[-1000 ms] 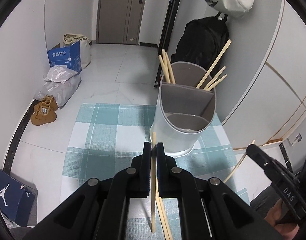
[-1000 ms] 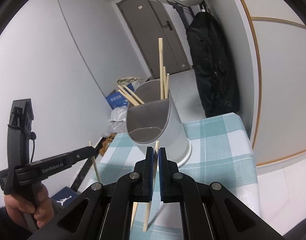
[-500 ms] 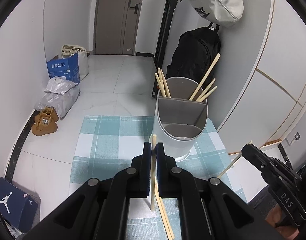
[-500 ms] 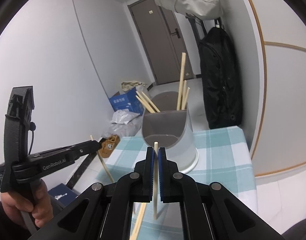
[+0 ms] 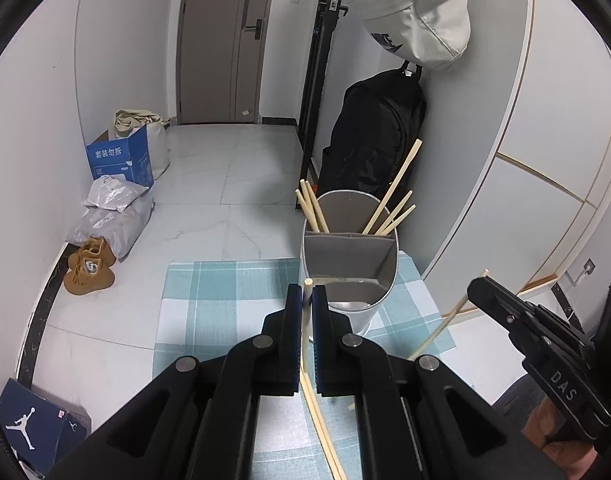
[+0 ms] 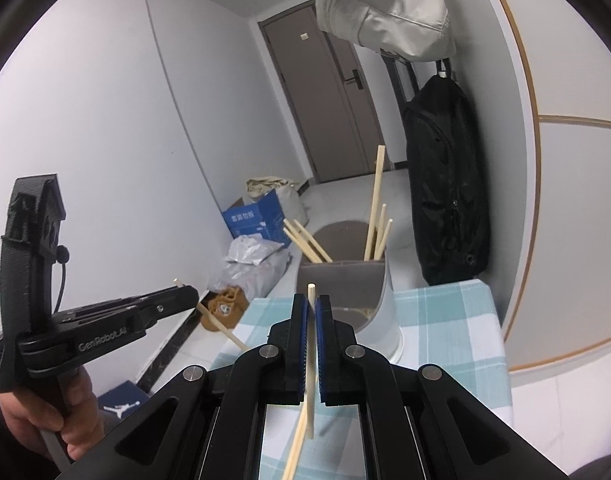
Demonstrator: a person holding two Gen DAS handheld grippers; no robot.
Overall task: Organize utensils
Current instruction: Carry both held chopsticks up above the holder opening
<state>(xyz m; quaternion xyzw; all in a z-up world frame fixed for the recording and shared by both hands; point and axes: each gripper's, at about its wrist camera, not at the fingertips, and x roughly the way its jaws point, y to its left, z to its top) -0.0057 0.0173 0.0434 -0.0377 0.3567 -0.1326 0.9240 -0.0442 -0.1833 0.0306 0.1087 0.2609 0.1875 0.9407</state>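
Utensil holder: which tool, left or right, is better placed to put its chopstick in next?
Probably the right tool: the right chopstick points at the front of the utensil holder. The left tool holds the left chopstick nearer the holder's left edge. The difference is small.

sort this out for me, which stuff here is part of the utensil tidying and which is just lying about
Part of the job:
left gripper, shut on a chopstick
right gripper, shut on another chopstick
divided utensil holder, chopsticks already standing in it
loose chopstick on the checked cloth

Just lying about:
black backpack
grey bag
blue box
tan shoes
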